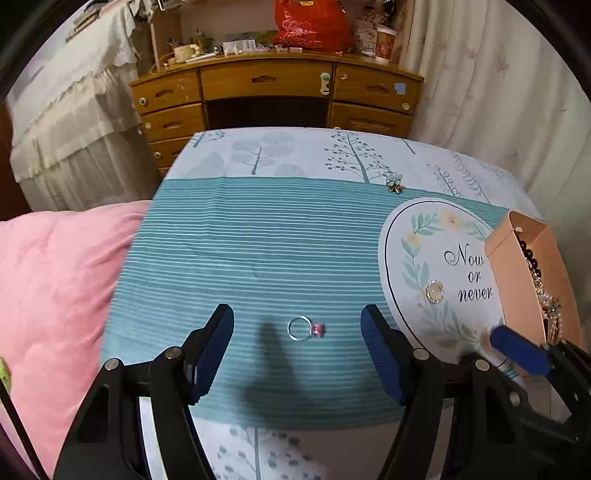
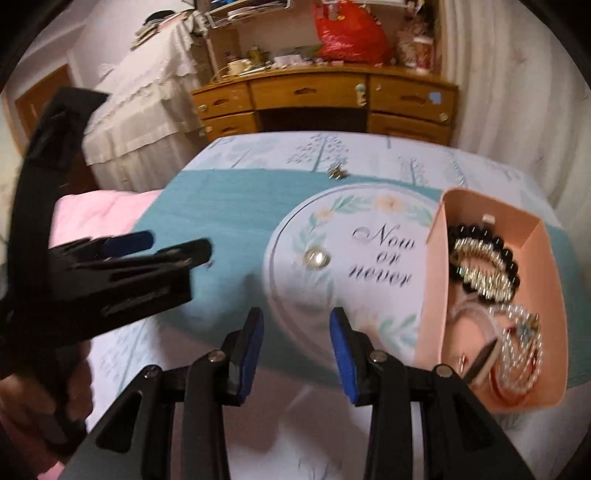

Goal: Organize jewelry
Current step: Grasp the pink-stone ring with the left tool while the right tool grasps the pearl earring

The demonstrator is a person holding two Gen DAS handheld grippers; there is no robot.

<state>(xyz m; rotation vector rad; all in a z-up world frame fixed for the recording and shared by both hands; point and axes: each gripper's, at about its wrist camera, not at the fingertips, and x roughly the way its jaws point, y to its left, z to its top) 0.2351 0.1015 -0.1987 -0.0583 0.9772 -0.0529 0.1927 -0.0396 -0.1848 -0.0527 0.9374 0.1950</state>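
Note:
A silver ring with a pink stone (image 1: pixel 306 328) lies on the teal striped cloth (image 1: pixel 258 251), between the blue fingertips of my open left gripper (image 1: pixel 297 325). A round gold brooch (image 1: pixel 434 291) (image 2: pixel 316 257) lies on the "Now or never" print. A small flower brooch (image 1: pixel 395 183) (image 2: pixel 337 172) lies further back. A peach paper box (image 2: pixel 517 295) (image 1: pixel 532 273) at the right holds bead bracelets and pearl strings. My right gripper (image 2: pixel 297 334) is open and empty, low over the cloth left of the box. The left gripper (image 2: pixel 122 266) shows at the left of the right wrist view.
A pink quilt (image 1: pixel 55 288) lies left of the cloth. A wooden desk (image 1: pixel 277 96) with clutter and a red bag (image 1: pixel 314 26) stands beyond the bed. White curtains (image 1: pixel 498 92) hang at the right.

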